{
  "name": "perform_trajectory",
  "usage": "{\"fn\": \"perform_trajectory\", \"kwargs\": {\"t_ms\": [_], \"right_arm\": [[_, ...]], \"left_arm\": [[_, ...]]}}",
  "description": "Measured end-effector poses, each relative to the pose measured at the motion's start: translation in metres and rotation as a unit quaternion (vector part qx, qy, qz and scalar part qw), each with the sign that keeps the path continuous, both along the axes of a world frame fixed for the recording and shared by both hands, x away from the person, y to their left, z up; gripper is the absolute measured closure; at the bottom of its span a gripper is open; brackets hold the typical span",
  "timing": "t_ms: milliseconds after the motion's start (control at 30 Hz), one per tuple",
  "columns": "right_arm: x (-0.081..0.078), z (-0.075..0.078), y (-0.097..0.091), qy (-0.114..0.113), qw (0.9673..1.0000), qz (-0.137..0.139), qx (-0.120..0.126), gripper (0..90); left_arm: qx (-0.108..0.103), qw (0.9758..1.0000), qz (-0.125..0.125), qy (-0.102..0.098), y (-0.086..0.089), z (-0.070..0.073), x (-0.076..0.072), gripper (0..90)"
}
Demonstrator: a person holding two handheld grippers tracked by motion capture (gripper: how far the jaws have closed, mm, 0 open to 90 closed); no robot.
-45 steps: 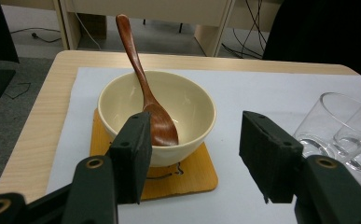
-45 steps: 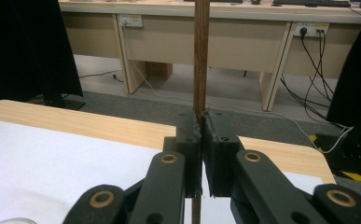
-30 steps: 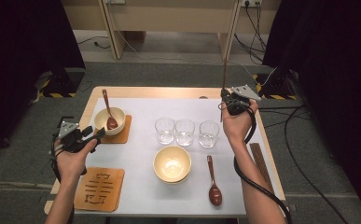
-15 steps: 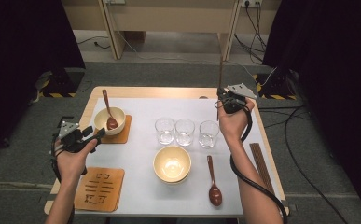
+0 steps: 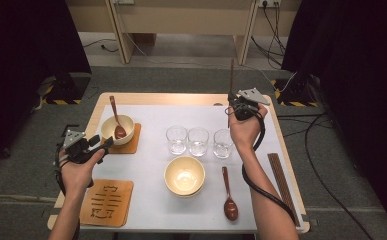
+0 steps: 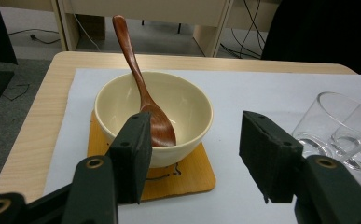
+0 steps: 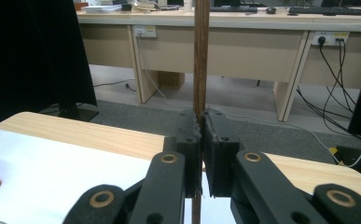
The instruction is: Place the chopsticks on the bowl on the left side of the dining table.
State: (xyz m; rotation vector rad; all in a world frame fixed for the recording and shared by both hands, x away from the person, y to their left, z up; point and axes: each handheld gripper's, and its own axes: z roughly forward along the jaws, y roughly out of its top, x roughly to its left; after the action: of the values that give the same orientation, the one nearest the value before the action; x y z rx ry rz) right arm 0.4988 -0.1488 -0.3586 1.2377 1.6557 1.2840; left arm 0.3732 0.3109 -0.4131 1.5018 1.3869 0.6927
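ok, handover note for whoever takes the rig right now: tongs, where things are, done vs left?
Right tongs: shut on a chopstick, held upright above the table's far right edge.
Left tongs: open, nothing between them, hovering just short of the bowl with spoon on the left coaster.
Things: second bowl front centre, no coaster under it; loose spoon to its right; three glasses in a row mid-table; more chopsticks at the right edge; an unused coaster front left.
Done: left place looks set with coaster, bowl and spoon.
Left, probably: place the held chopstick, then sort out the second setting.
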Motion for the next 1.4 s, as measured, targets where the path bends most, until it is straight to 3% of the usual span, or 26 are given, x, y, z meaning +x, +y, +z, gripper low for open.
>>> {"fn": "perform_trajectory", "kwargs": {"t_ms": [1000, 1400], "right_arm": [[0.005, 0.0, 0.028, -0.006, 0.9997, 0.023, 0.005, 85.6], [0.005, 0.003, 0.042, -0.009, 0.9993, 0.035, 0.005, 85.6]], "left_arm": [[0.01, 0.9999, -0.009, -0.008, -0.008, 0.003, 0.001, 43.4], [0.015, 0.9994, -0.021, -0.023, -0.017, 0.008, 0.004, 43.4]]}}
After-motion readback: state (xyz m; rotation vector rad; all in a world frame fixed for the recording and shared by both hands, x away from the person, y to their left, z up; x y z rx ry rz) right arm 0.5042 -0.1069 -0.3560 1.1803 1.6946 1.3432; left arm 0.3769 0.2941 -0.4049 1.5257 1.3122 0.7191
